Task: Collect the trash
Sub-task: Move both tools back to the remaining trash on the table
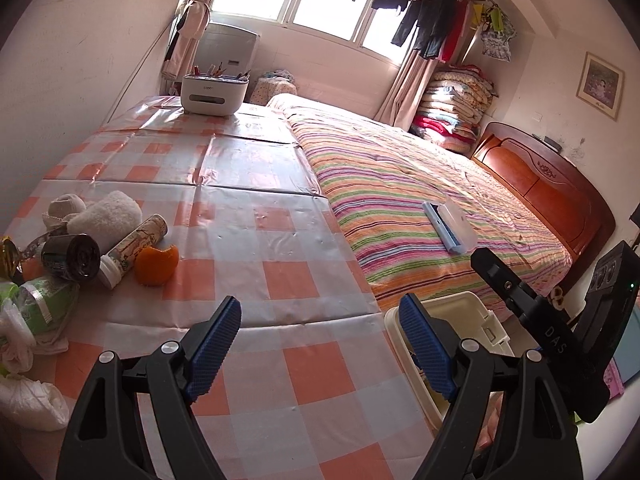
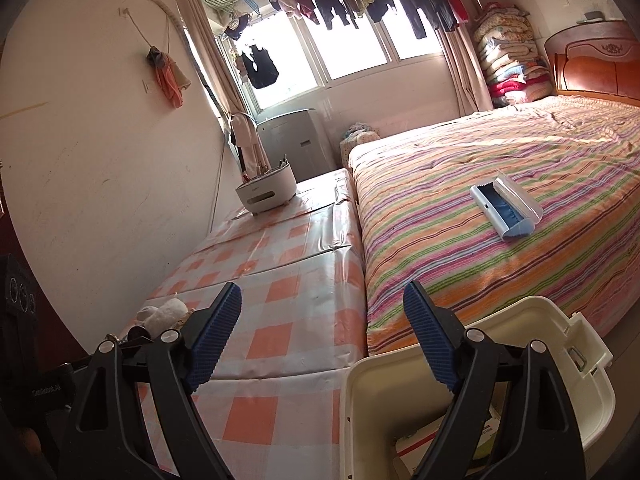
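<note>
The bed (image 1: 420, 184), covered in a striped quilt, is seen along the right of the checked, glossy plastic-covered surface (image 1: 248, 240). A cream rigid plastic bin (image 2: 400, 392), open-topped, stands low at the near corner between the two, with paper or card visible inside. The trash is heaped at the near-left edge of the surface: crumpled white plastic bags (image 1: 28, 400), a green soft wrapper (image 1: 48, 300), a fluffy white wad (image 1: 108, 216), a printed cylindrical tube (image 1: 136, 244), a dark roll (image 1: 72, 258) and a curled orange peel (image 1: 157, 265). All are judged light. The bags and wrapper should crush and are best pinched at a fold; the tube is stiff, smooth and liable to roll, so it is best taken across its middle; the peel is limp and possibly slick, so its raised rim is preferred. The left tongs (image 1: 320, 344) are held apart and empty over the surface. The right tongs (image 2: 322, 338) are likewise apart and empty, above the bin rim.
</note>
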Motion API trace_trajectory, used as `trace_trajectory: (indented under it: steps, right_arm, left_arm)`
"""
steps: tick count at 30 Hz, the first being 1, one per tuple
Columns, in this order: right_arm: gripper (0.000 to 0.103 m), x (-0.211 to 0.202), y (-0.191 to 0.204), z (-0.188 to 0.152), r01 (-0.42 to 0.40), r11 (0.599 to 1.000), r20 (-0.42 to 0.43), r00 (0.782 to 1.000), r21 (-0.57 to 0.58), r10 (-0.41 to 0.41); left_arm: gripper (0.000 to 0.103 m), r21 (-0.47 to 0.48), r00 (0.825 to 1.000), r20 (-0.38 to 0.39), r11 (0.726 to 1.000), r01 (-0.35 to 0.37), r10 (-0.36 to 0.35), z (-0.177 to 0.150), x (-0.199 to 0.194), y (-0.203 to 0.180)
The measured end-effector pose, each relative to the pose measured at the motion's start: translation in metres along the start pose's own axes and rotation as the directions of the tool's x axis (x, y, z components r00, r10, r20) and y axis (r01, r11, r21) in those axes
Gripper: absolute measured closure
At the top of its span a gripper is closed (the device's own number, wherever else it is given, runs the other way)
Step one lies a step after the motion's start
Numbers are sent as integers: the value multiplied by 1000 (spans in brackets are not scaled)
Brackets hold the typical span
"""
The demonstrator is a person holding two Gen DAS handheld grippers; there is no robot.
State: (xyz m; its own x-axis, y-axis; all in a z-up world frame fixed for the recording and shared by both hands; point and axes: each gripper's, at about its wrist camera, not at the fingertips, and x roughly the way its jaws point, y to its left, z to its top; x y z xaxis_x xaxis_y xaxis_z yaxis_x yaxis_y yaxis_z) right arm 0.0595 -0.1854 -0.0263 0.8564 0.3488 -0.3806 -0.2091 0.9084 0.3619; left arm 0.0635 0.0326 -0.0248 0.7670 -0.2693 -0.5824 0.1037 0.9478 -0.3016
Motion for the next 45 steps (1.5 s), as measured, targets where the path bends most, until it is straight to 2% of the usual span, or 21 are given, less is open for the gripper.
trace_trajectory:
  steps: [15, 32, 40, 45]
  right_arm:
    - [20, 43, 64, -19, -106, 992, -94, 991, -71, 100]
    - [20, 80, 118, -42, -201, 969, -201, 965, -140, 171]
    - [20, 113, 143, -52, -286, 946, -309, 923, -153, 229]
    - [20, 138, 164, -64, -325, 931, -390, 889, -169, 239]
  left_arm:
    - [24, -56, 993, 31, 992, -112, 113, 4, -27, 58]
    - [24, -144, 977, 29, 968, -204, 210, -3, -59, 124]
    - [24, -166, 970, 16, 958, -236, 242, -7, -69, 146]
    - [24, -192, 967, 17, 950, -245, 253, -7, -76, 157]
